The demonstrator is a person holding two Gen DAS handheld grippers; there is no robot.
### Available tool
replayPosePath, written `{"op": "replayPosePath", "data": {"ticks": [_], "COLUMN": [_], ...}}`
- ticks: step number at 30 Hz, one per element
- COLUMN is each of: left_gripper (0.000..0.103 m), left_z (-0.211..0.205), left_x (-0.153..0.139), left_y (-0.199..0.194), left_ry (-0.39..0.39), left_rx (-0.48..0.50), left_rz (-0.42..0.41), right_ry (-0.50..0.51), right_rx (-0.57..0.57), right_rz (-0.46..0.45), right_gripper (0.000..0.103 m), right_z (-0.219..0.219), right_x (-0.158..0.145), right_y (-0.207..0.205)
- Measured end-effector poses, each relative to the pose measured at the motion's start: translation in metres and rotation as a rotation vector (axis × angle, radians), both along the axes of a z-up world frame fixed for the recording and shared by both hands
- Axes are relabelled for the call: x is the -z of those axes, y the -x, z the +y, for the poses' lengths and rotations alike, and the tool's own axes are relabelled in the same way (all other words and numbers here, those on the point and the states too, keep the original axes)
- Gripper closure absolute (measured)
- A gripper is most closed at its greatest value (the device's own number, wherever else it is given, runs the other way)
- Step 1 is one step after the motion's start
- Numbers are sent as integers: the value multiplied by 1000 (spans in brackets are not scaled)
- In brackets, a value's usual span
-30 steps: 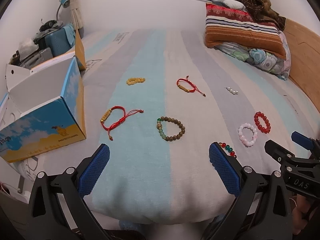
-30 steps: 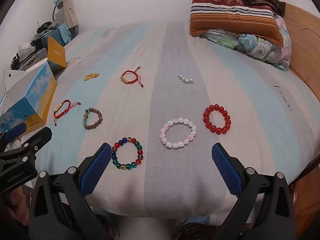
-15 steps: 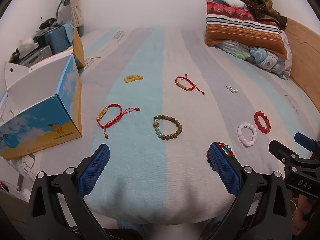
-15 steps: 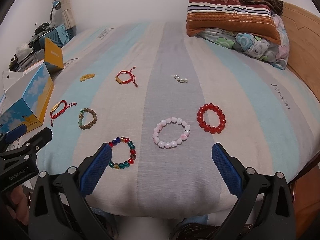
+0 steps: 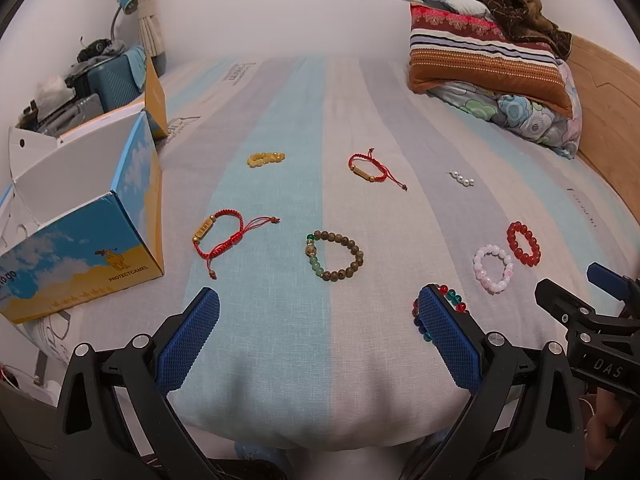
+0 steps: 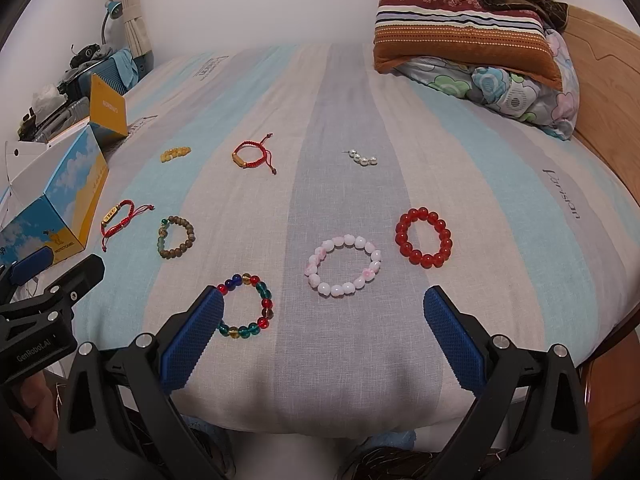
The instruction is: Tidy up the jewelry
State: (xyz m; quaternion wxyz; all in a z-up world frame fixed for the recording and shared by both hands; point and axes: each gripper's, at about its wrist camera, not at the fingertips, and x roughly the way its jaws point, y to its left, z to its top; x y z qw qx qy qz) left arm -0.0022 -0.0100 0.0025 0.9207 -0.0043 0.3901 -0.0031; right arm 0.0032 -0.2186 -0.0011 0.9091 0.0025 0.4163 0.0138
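Several bracelets lie spread on the striped bed (image 5: 288, 360). In the left wrist view a brown bead bracelet (image 5: 335, 255) lies ahead of my open left gripper (image 5: 318, 338), with a red cord bracelet (image 5: 224, 236) to its left, a yellow bead piece (image 5: 266, 159) and another red cord bracelet (image 5: 370, 169) farther off. In the right wrist view my open right gripper (image 6: 320, 338) hovers just short of the pink bracelet (image 6: 344, 265). A multicolour bead bracelet (image 6: 248, 306) touches its left finger's edge, and a red bead bracelet (image 6: 424, 237) and small pearls (image 6: 363, 157) lie beyond.
An open blue and yellow cardboard box (image 5: 80, 216) stands at the bed's left edge. Pillows and a folded blanket (image 5: 492, 68) are stacked at the far right by a wooden headboard (image 6: 604, 80). Luggage and clutter (image 5: 80, 88) sit beyond the box.
Both grippers have drifted slightly forward and leftward over the bed's near edge. No bracelet has moved and both stay open.
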Motion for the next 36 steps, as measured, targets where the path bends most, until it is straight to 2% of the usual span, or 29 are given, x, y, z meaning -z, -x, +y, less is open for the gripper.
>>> {"op": "replayPosePath", "data": {"ticks": [13,21,30,36], "left_gripper": [5,5,6,6], "left_z": [0,0,-5,-7], "left_x": [0,9,44,65], "left_y": [-2,-28,-84,-110], "left_ry": [2,0,19,48], "left_rx": [2,-6,12,23], "left_rz": [1,50,155,182], "right_ry": [2,-2,-2,15], "right_rx": [2,3,20,16], "right_rz": [-1,29,104,136], "right_gripper": [7,7,10,13], "right_z": [0,-4,-16,-17], "right_x": [0,2,33,60], "right_y": [0,-17,-56,-79]}}
